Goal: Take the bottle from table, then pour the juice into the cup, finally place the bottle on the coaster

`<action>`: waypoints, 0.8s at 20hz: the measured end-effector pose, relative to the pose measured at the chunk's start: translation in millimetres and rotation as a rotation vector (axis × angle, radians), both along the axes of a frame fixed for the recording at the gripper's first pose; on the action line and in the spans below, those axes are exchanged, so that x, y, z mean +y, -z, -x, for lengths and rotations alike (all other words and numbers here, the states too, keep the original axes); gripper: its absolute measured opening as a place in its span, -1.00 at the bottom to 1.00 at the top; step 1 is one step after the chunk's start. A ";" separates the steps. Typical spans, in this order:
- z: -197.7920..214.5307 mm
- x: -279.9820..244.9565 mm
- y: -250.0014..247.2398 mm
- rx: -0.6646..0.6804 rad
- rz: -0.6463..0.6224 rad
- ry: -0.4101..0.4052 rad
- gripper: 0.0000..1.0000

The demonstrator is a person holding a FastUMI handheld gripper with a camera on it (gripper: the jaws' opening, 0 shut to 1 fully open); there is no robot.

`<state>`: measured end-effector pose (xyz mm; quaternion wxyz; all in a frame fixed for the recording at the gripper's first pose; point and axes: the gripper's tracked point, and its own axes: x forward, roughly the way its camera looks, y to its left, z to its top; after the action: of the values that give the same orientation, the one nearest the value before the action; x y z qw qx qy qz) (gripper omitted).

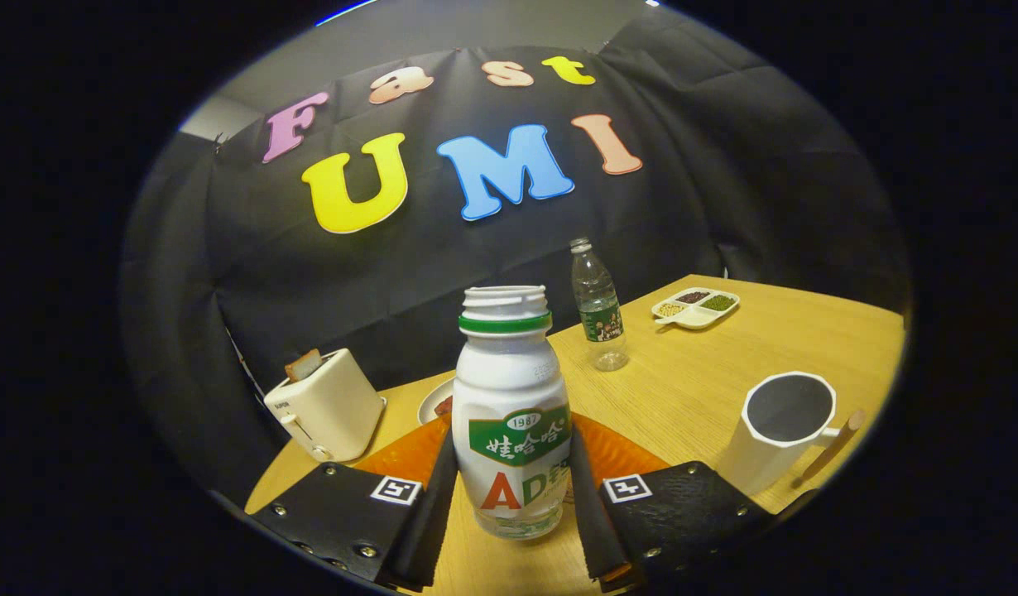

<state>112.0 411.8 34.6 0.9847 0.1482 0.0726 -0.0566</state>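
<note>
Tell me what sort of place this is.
Likely a staged test booth, not a kitchen: black cloth wall behind a wooden table with a toaster. The gripper fingers flank a white bottle.

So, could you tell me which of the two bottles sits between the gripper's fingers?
The white bottle with the green neck ring, held by the gripper; the clear bottle stands far beyond.

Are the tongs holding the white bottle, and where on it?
Yes. The tongs squeeze the white bottle on both sides of its lower body, at the label.
</note>
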 end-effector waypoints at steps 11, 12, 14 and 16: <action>-30.6 -6.6 4.2 0.032 0.269 0.001 0.31; -32.8 -8.0 6.2 0.035 0.276 0.002 0.31; -35.7 -9.5 7.3 0.038 0.280 0.000 0.31; -41.2 -14.0 8.9 0.033 0.274 0.003 0.31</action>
<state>153.2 397.8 25.7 0.9943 0.0115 0.0801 -0.0697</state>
